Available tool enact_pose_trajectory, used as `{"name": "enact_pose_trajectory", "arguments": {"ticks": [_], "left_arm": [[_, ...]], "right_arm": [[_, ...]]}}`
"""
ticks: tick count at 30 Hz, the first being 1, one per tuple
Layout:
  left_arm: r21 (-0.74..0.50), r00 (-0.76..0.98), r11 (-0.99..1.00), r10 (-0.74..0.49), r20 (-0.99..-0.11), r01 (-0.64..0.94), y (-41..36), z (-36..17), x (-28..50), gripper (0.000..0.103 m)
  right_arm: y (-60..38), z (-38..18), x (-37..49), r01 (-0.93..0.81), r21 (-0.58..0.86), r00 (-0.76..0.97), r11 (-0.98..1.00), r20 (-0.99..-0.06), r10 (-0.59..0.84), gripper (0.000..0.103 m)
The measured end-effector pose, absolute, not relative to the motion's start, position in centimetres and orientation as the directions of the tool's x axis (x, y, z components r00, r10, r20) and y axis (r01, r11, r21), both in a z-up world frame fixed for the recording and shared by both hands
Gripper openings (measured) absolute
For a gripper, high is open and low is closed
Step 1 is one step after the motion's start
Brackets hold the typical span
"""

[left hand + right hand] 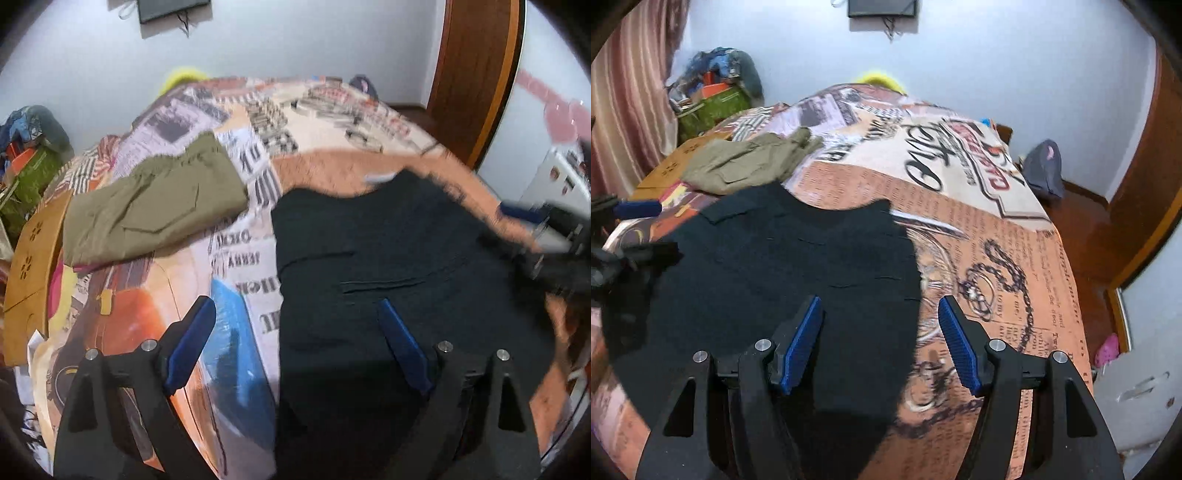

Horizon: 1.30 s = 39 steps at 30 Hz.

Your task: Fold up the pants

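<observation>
Black pants lie spread flat on the printed bedspread. My left gripper hovers open over their left edge: one blue pad is over the bedspread, the other over the black cloth. Over their right edge my right gripper is open as well, with the hem running between its pads and nothing pressed. A bare forearm reaches across the far side of the pants in the left wrist view, blurred. A blue finger of the left gripper shows at the left edge of the right wrist view.
Folded olive pants rest on the bed beyond the black pair. A brown cardboard piece leans at the bed's left side. Cluttered bags stand by the curtain. A wooden door and wooden floor lie to the right.
</observation>
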<state>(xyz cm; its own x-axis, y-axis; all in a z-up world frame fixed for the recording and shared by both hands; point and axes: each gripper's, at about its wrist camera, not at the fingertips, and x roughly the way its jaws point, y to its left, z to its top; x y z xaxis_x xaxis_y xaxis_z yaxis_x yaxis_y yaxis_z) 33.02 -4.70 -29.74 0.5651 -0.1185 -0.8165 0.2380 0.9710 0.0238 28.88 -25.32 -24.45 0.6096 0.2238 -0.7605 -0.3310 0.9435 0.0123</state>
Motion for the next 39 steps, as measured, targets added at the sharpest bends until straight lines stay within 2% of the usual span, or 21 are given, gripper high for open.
{"name": "enact_pose_trajectory", "arguments": {"ticks": [2,3,5,7,10,14,18,23,27,31,33,36,39], "left_arm": [[-0.020,0.557,0.971,-0.154,-0.816,0.238,-3.6,-29.9,33.1,0.092],[-0.036,0.558,0.973,-0.161,-0.814,0.229,-3.1,-29.6,33.0,0.092],[-0.106,0.546,0.971,-0.208,-0.811,0.214,-1.9,-29.0,33.3,0.092],[-0.142,0.538,0.973,-0.218,-0.814,0.180,-1.1,-28.6,33.6,0.092],[-0.133,0.530,0.973,-0.214,-0.821,0.187,-0.9,-28.0,33.9,0.092],[-0.203,0.474,0.951,-0.294,-0.830,0.235,-1.3,-28.1,33.3,0.092],[-0.235,0.416,0.935,-0.330,-0.847,0.264,-2.3,-29.1,32.9,0.092],[-0.287,0.359,0.919,-0.373,-0.856,0.272,-3.1,-30.8,33.2,0.095],[-0.326,0.318,0.905,-0.405,-0.857,0.271,-3.6,-32.1,34.0,0.097],[-0.320,0.311,0.902,-0.405,-0.860,0.290,-4.4,-32.4,34.6,0.099],[-0.327,0.302,0.898,-0.412,-0.860,0.296,-4.7,-32.5,34.9,0.101],[-0.319,0.289,0.893,-0.412,-0.864,0.319,-5.5,-32.7,35.3,0.101],[-0.313,0.280,0.887,-0.413,-0.867,0.339,-6.1,-32.8,35.5,0.101]], "right_arm": [[-27.2,-24.2,29.2,-0.298,0.037,0.614,0.954,-0.757,0.222,0.061],[-28.2,-24.0,29.2,-0.282,0.068,0.610,0.957,-0.757,0.234,0.058],[-29.5,-23.6,29.0,-0.248,0.056,0.622,0.967,-0.756,0.203,0.058],[-30.1,-23.0,28.6,-0.253,0.051,0.624,0.966,-0.755,0.203,0.058],[-30.2,-22.4,27.9,-0.275,0.066,0.624,0.959,-0.747,0.230,0.060],[-28.6,-22.0,26.5,-0.340,0.087,0.602,0.936,-0.745,0.288,0.061],[-26.8,-23.2,26.0,-0.389,0.133,0.554,0.912,-0.757,0.347,0.072],[-25.5,-25.7,26.8,-0.398,0.154,0.488,0.904,-0.799,0.351,0.072],[-26.1,-26.6,27.7,-0.393,0.210,0.445,0.895,-0.808,0.385,0.081],[-26.4,-27.8,28.7,-0.386,0.282,0.388,0.878,-0.814,0.432,0.083],[-26.6,-28.4,29.3,-0.381,0.318,0.362,0.868,-0.813,0.456,0.090],[-26.8,-29.5,30.3,-0.352,0.428,0.291,0.832,-0.795,0.532,0.091],[-26.2,-29.8,30.6,-0.368,0.439,0.275,0.820,-0.791,0.547,0.095]]}}
